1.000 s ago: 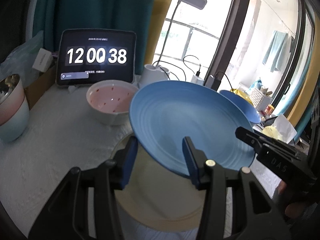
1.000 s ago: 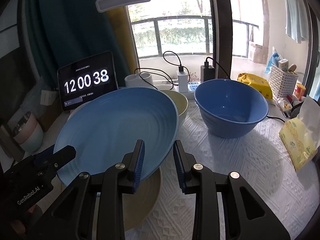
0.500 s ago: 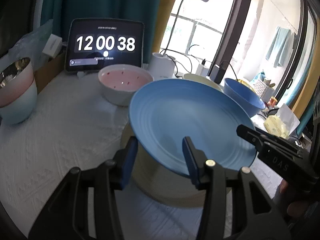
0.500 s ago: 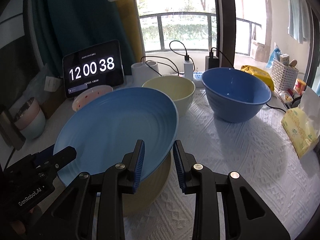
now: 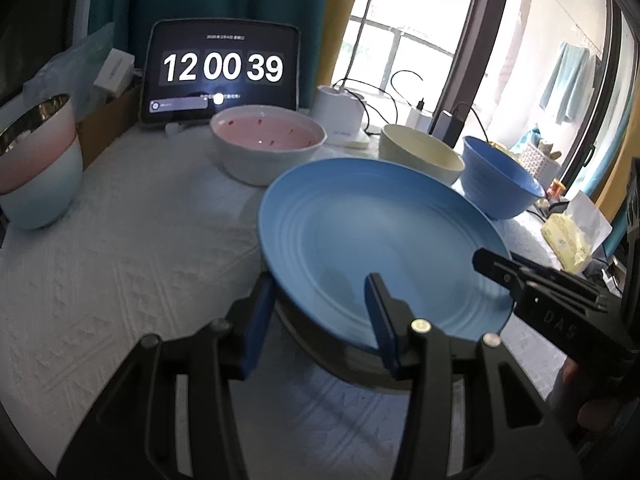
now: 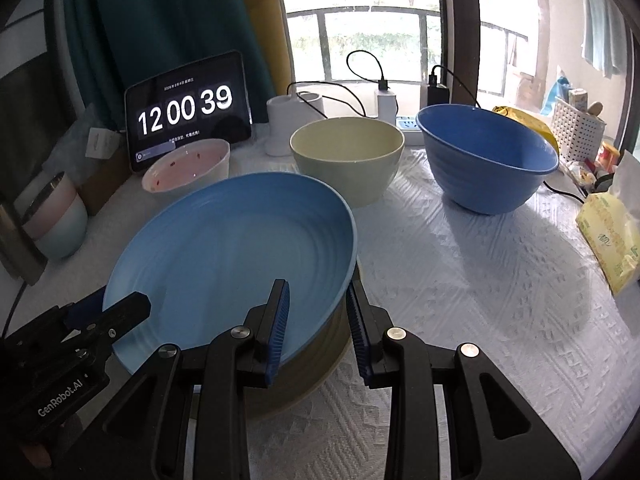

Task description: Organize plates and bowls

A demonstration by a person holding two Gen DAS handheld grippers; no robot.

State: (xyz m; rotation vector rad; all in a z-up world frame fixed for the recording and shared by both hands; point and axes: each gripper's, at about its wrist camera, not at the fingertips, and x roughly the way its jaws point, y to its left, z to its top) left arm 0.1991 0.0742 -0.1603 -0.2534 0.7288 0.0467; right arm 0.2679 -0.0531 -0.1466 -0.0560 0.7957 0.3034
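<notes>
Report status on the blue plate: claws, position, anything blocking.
Left claw and right claw both clamped on blue plate rim. Plate tilted, just above beige plate. Nothing in the way; cream bowl sits close behind.

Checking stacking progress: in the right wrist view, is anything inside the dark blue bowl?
No, the dark blue bowl shows only its bare inside.
</notes>
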